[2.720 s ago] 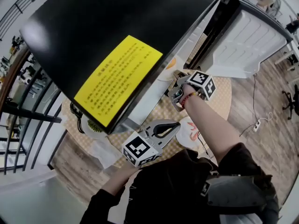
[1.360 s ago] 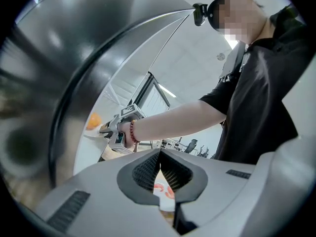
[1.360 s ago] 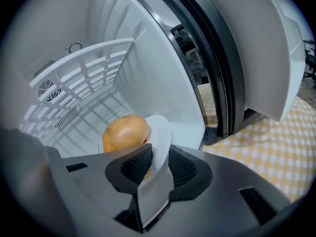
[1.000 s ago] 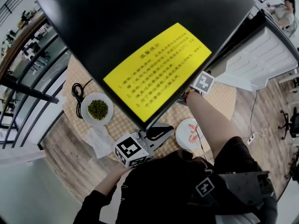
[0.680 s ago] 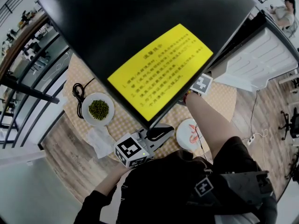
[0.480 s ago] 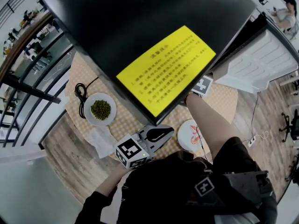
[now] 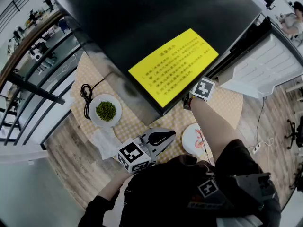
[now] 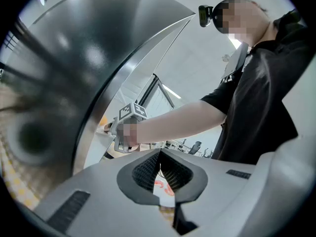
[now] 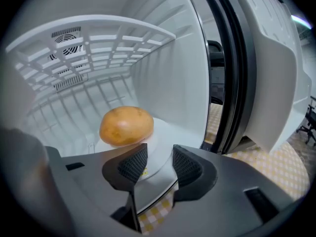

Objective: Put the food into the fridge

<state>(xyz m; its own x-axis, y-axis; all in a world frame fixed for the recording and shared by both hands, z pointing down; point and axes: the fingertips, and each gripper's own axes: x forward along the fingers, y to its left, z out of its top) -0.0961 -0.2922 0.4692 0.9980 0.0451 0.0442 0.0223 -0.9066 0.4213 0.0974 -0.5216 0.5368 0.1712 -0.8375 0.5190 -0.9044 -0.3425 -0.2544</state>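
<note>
Your right gripper (image 9: 155, 164) is at the mouth of the fridge (image 9: 163, 73) with its fingers (image 9: 132, 166) spread wide. They've just been opening, and the near rim of the white plate (image 9: 165, 135) sits in the gap with neither pad pressing on it. On that plate is one round golden-brown food item (image 9: 126, 126), resting inside the fridge under the white slatted shelf (image 9: 94, 36). The fridge door (image 9: 269, 78) stands open on the right. Your left gripper (image 8: 159, 158) is outside, beside the fridge's dark side wall, fingers closed tip to tip on nothing. Two more plates are out on the checkered tabletop (image 7: 227, 103) — the plate of green peas (image 7: 106, 111) to the left in the head view, and the plate with pinkish-red food (image 7: 198, 139) near the left gripper, below your right forearm.
</note>
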